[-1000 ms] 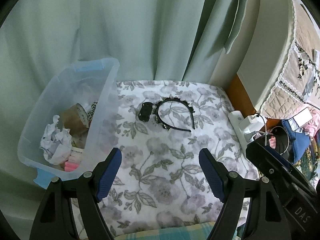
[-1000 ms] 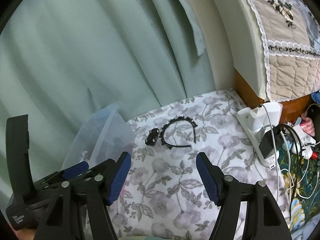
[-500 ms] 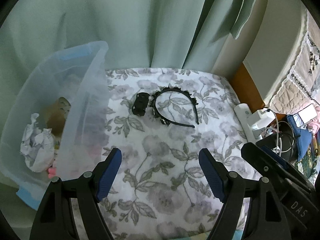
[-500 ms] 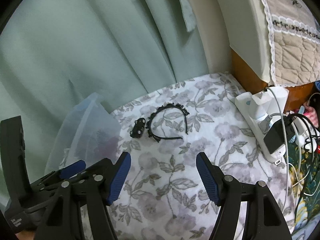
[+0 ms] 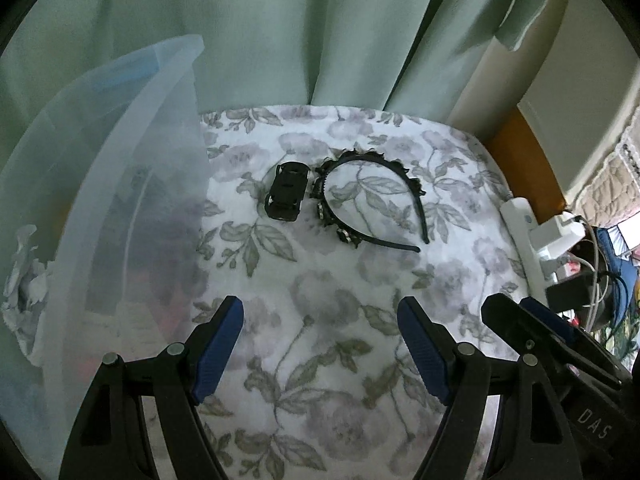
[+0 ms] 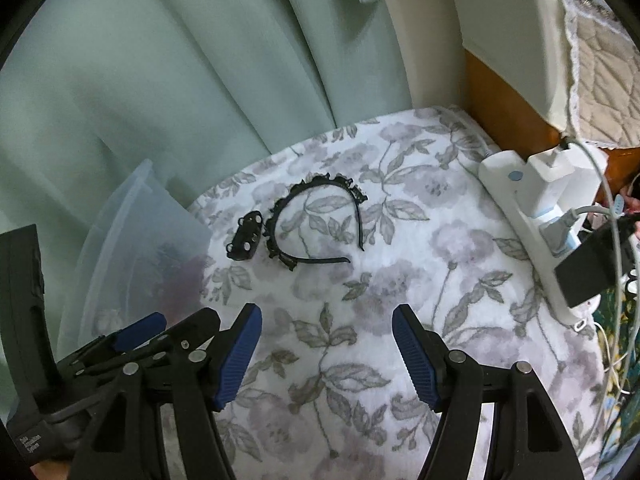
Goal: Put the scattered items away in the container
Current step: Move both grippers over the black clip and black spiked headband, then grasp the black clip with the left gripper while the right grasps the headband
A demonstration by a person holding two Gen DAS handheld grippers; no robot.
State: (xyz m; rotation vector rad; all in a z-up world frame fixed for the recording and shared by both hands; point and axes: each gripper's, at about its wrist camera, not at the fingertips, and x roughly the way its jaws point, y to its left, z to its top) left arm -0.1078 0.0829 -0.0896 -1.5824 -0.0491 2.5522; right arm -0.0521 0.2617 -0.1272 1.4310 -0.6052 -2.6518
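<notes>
A black studded headband (image 5: 362, 196) (image 6: 316, 224) lies on the floral cloth (image 5: 340, 300), its open ends toward me. Just left of it sits a small black hair claw clip (image 5: 288, 192) (image 6: 245, 241). A clear plastic bin (image 5: 120, 208) (image 6: 136, 248) stands at the left with crumpled paper (image 5: 24, 280) and other items inside. My left gripper (image 5: 320, 344) is open and empty, above the cloth short of both items. My right gripper (image 6: 326, 350) is open and empty too, beside the left one, which shows at the lower left of its view.
A white power strip (image 6: 532, 232) (image 5: 528, 240) with chargers and cables lies along the cloth's right edge. Green curtains (image 5: 280, 40) hang behind the cloth. A wooden bed frame with a quilted cover (image 6: 592, 92) rises at the far right.
Both grippers have come down and forward toward the cloth; the headband and clip now look larger and nearer. The bin has slid toward the left edge of the left wrist view.
</notes>
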